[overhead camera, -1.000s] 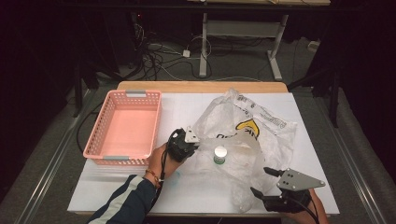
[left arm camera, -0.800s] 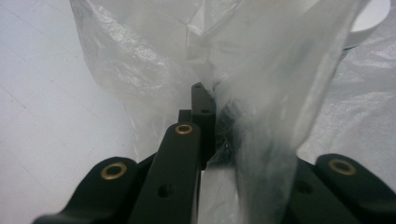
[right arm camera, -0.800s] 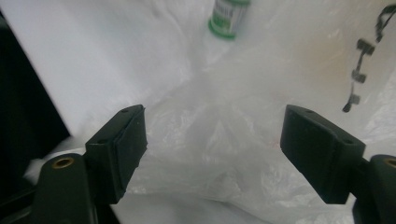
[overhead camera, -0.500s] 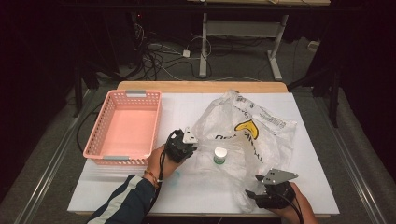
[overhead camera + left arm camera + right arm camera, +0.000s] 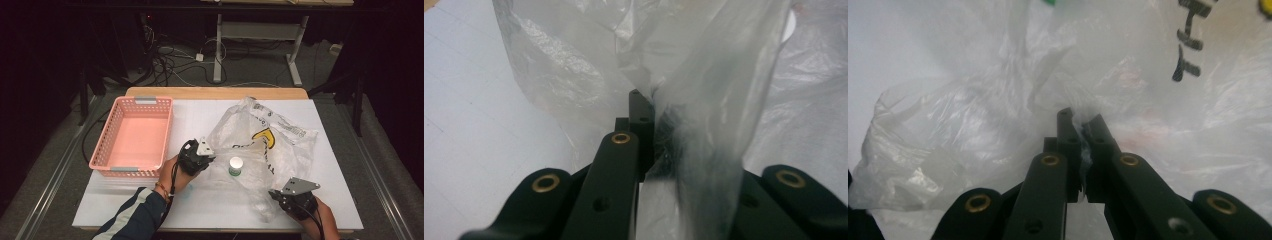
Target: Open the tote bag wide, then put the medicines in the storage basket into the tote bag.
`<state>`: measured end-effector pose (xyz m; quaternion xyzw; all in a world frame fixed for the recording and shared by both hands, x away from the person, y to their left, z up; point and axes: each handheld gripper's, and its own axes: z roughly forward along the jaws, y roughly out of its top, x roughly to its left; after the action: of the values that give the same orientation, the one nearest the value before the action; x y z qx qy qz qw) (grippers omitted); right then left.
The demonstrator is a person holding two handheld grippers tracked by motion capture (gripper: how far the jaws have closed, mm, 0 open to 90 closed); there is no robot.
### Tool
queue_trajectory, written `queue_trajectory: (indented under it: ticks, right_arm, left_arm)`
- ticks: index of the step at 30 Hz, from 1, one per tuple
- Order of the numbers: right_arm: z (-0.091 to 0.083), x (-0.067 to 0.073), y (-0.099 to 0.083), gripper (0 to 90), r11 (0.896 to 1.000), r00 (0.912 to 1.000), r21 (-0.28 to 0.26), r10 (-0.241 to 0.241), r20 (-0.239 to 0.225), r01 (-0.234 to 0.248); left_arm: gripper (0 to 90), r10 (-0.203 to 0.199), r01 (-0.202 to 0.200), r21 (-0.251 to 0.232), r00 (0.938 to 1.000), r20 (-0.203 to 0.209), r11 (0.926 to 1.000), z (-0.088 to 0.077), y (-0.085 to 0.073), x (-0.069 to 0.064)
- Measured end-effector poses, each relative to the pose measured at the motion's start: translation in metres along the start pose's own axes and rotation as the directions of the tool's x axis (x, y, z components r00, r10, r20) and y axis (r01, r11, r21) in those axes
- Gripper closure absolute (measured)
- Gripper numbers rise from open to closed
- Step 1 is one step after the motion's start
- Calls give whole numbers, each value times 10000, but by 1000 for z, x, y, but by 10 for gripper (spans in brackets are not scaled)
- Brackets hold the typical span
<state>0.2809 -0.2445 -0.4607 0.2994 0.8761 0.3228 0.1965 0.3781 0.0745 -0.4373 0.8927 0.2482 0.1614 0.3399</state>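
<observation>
White sheeting covers the table (image 5: 150,210), whose wooden far edge shows beyond it, and around the table the room is dark, with grey floor, a tangle of cables and the legs of another table behind. Three things lie on the surface: one pink basket (image 5: 135,137), one clear plastic bag (image 5: 280,140), and one small white-capped bottle (image 5: 235,166). The basket stands at the left of the table and holds nothing. The bag sprawls crumpled across the middle and right, printed with black lettering and a yellow mark, and the bottle stands upright inside it near its left side. Two grippers work at the bag. The left gripper (image 5: 202,156), held in a hand with a dark striped sleeve behind it, sits just right of the basket at the bag's left edge; in the left gripper view its jaws are pressed together with a fold of the bag (image 5: 704,100) caught between them. The right gripper (image 5: 280,196) lies at the near right, at the bag's near edge; in the right gripper view its jaws pinch a wrinkle of the film (image 5: 998,125) at their tips.
</observation>
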Motion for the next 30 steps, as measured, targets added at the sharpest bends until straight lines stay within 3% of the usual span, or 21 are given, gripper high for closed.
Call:
queue_trajectory:
  ticks: [2,13,20,21,22,24,30]
  right_arm:
    - [-9,0,5,896,9984,9999,-556,-47,102,53]
    - [-30,0,15,896,9860,9996,-1667,-50,269,94]
    - [-47,-1,27,897,9672,9981,-2529,-69,618,223]
    - [-53,-3,31,897,9567,9971,-2893,-115,746,326]
    - [-53,-3,31,897,9567,9971,-2893,-115,746,326]
    - [-60,-4,35,897,9444,9968,-3264,-148,784,397]
    - [-86,-6,49,897,8913,9904,-4458,-236,1363,826]
  left_arm:
    - [873,-25,25,-144,10000,19,9999,-4,1,-1]
    - [873,-13,9,-977,10000,-39,9952,-35,9,-5]
    - [873,-73,35,-1538,9997,-244,9881,-59,18,-5]
    - [873,-104,56,-1676,9996,-276,9858,-62,19,-4]
    - [873,-104,52,-1737,9995,-291,9848,-66,20,-3]
    - [873,-193,117,-2010,9992,-357,9795,-72,22,-2]
    - [871,-470,342,-2746,9981,-400,9609,-93,24,1]
